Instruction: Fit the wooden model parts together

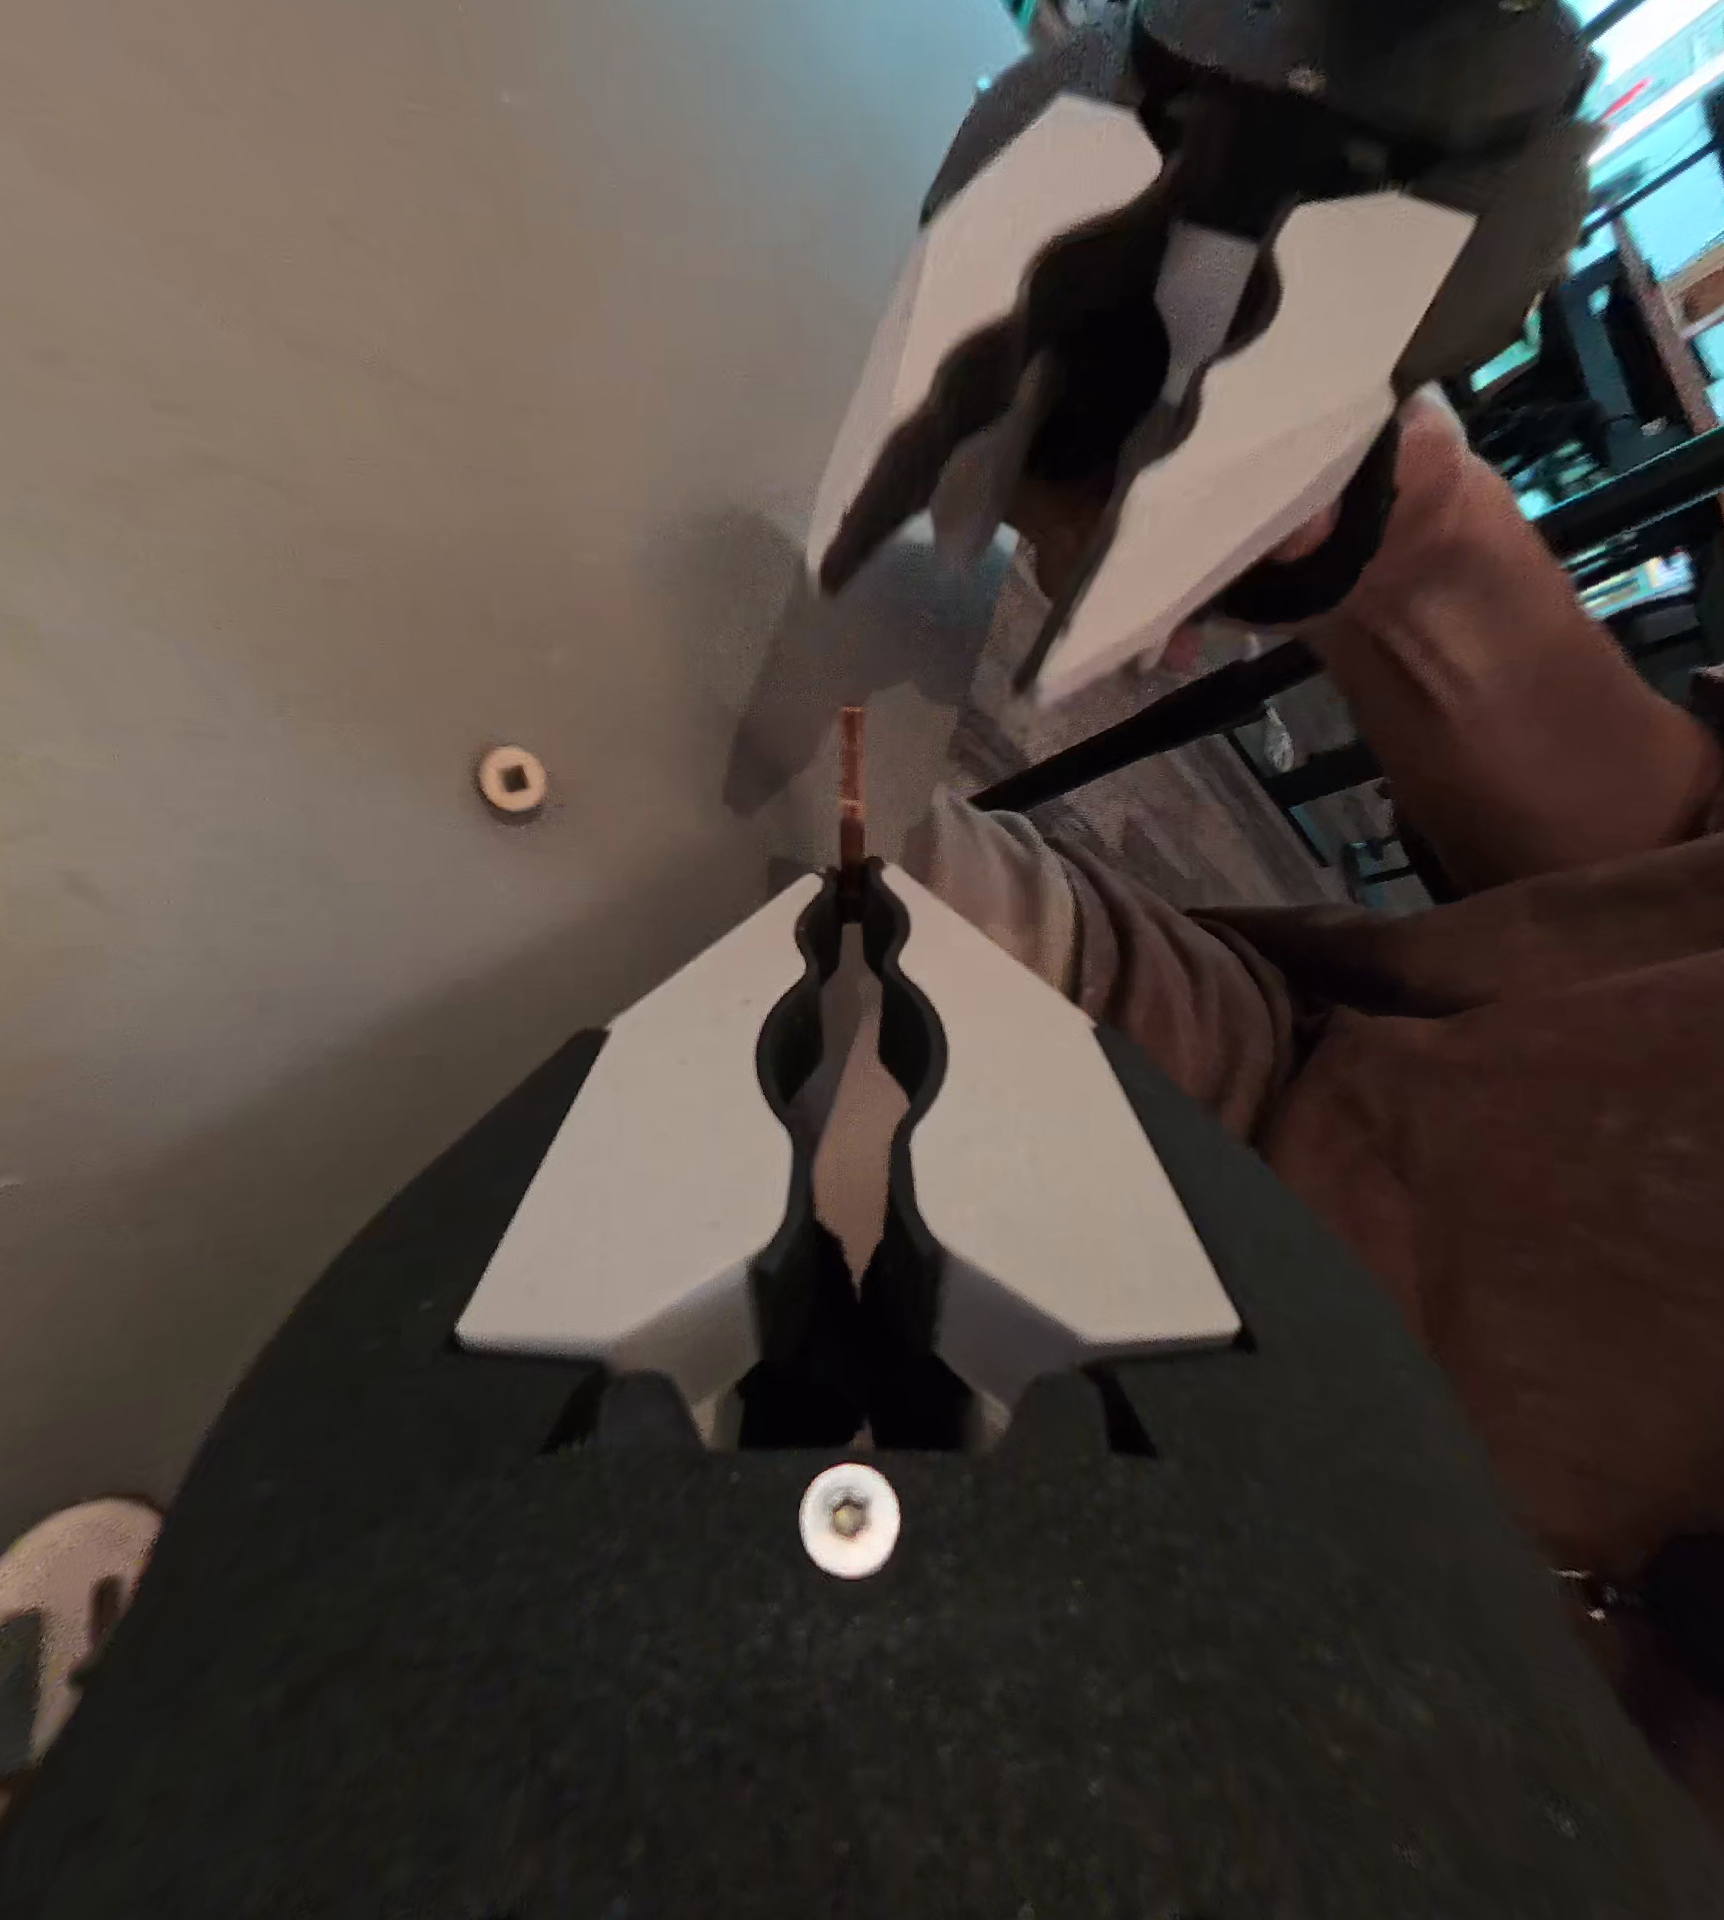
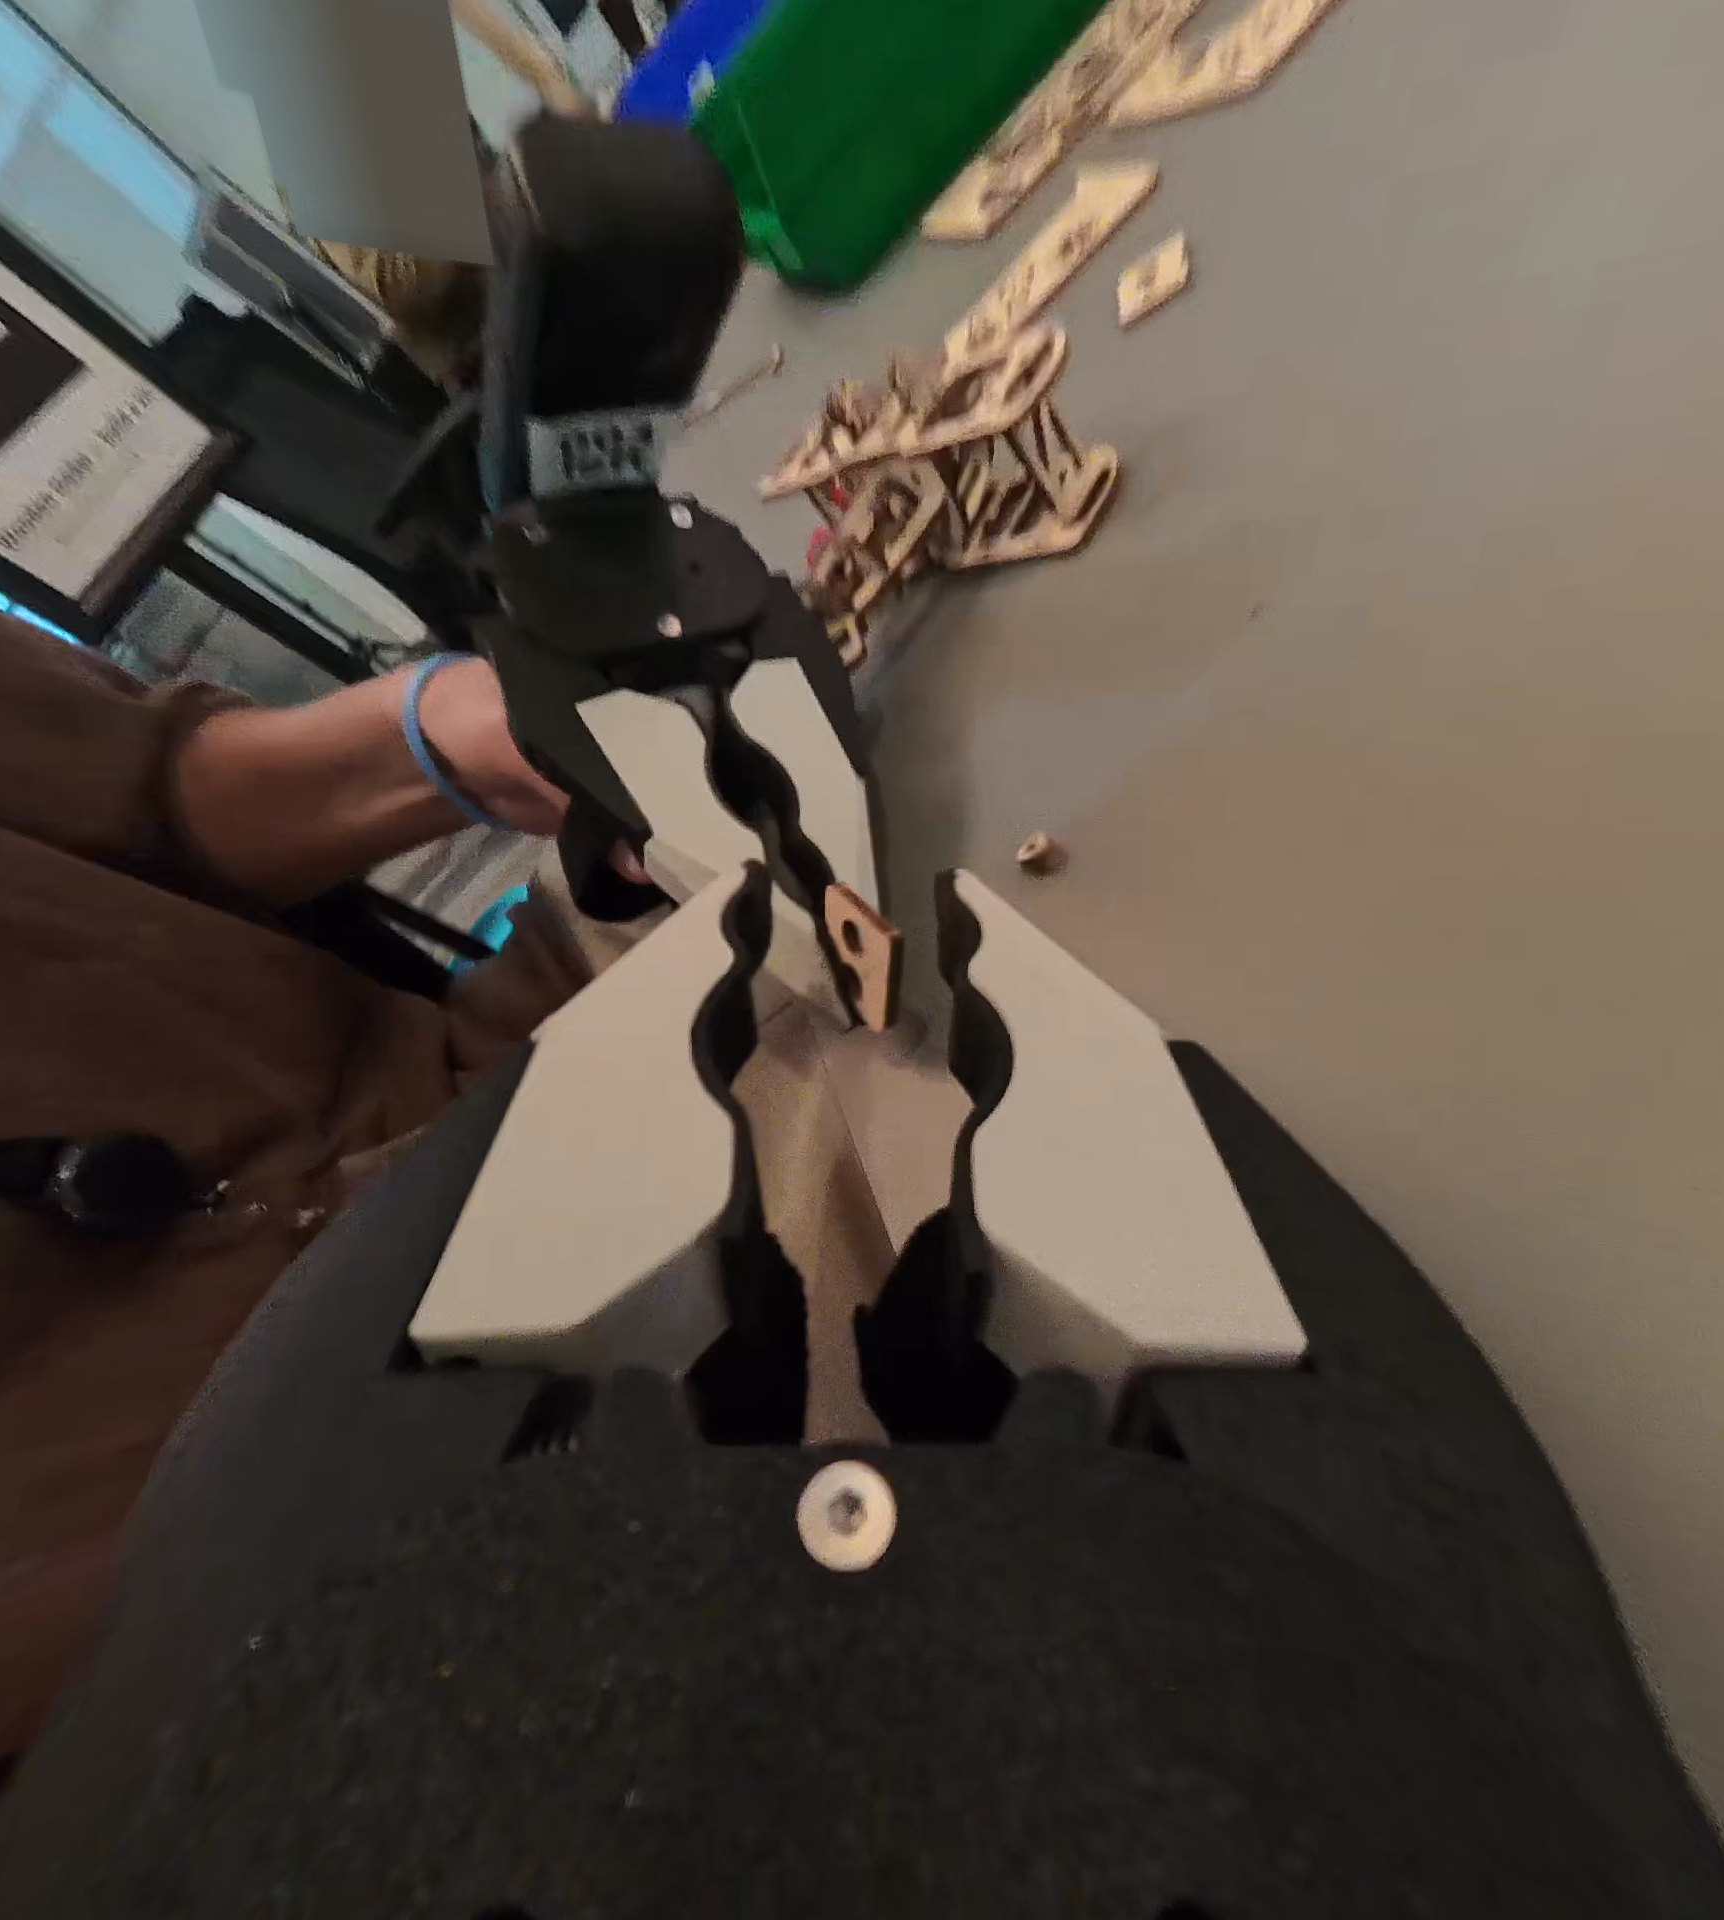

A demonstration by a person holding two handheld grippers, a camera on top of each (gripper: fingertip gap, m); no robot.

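the left gripper (image 1: pixel 850 883) is clamped on a small flat wooden piece (image 1: pixel 851 774), pinching it at one end so that most of it sticks out ahead of the fingertips, seen edge-on in its own view. in the right wrist view the same piece (image 2: pixel 863 956) shows its broad face, with a hole or two cut through it, and it sits just ahead of the right gripper (image 2: pixel 853 883), between the lines of its two fingers. the right gripper is spread apart and holds nothing.

the step in hand looks like a handover or a regrip of the piece. to do it well, the right gripper should come forward until the free end of the piece lies between its pads, then close on the broad faces, not the thin edges. the left gripper should let go only after that grip is firm.

the half-built wooden model (image 2: pixel 951 468) stands well ahead and to the right of the right gripper, with loose wooden sheets (image 2: pixel 1055 187) beyond it. a small wooden ring (image 1: pixel 510 781) lies ahead and left of the left gripper, and may be wanted later.
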